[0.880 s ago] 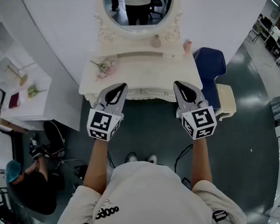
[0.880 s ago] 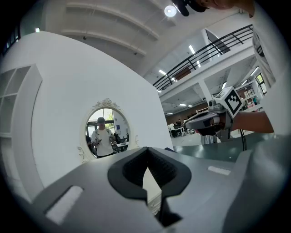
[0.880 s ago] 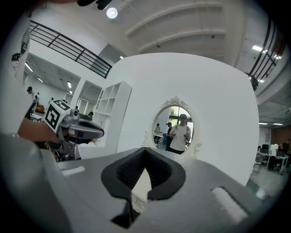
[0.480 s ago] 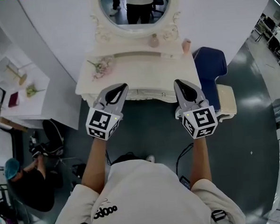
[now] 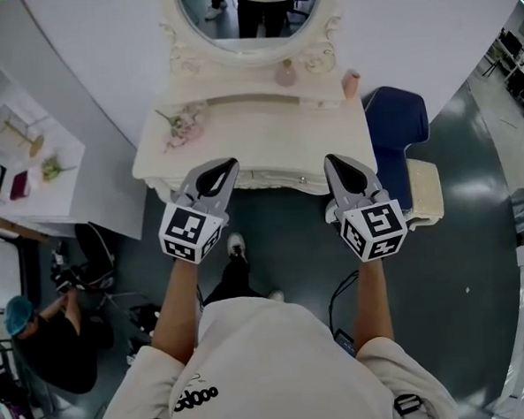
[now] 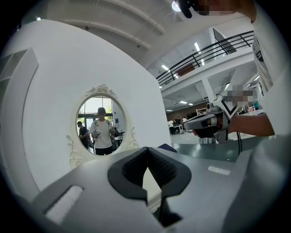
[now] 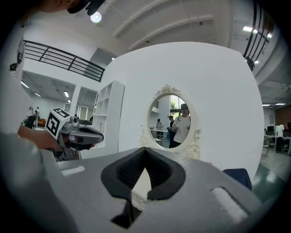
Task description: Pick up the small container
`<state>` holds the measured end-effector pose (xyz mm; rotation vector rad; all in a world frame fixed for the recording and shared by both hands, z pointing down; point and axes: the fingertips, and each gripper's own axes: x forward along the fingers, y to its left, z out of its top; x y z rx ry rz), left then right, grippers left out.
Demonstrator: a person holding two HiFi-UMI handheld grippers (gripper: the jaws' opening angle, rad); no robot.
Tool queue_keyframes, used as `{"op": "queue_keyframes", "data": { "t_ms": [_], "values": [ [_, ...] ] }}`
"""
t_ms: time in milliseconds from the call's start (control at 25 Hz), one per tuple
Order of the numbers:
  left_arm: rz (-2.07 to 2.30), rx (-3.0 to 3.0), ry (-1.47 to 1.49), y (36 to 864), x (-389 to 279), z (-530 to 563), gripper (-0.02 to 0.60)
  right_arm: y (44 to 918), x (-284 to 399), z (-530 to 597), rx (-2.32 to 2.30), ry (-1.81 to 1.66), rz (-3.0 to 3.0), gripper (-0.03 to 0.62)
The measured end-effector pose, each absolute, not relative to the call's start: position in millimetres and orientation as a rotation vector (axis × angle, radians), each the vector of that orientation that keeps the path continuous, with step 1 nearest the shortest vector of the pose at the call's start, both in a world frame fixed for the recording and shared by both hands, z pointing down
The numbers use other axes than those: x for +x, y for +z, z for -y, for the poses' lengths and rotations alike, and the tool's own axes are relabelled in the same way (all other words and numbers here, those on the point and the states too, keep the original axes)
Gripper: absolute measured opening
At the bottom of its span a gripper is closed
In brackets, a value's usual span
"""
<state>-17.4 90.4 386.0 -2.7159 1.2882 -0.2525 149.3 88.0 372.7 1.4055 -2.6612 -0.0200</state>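
Cream worktop (image 5: 266,137) carries one flower sprig (image 5: 182,127). Its back ledge, under one oval mirror (image 5: 248,10), holds two small containers: a pink container (image 5: 351,84) at the right end and a pale bottle (image 5: 286,73) mid-ledge. Two tools hang over the floor near its front edge, left tool (image 5: 228,165) and right tool (image 5: 334,161), each with jaws pressed together, holding nothing.

small pink container (image 5: 351,84), upright, dresser's (image 5: 266,133) right end

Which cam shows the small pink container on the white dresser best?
Head view: the small pink container stands unobstructed at the right end of the white dresser's shelf. Both gripper views show the oval mirror, but their jaws hide the dresser top.
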Motion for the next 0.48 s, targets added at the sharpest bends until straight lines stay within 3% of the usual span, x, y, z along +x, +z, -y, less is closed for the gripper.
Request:
{"op": "queue_keyframes", "data": {
  "t_ms": [480],
  "values": [
    [-1.25, -2.764, -0.277, 414, -42, 64, 0.018, 387, 117, 50, 1.38, -0.01, 2.644, 0.002]
  ]
}}
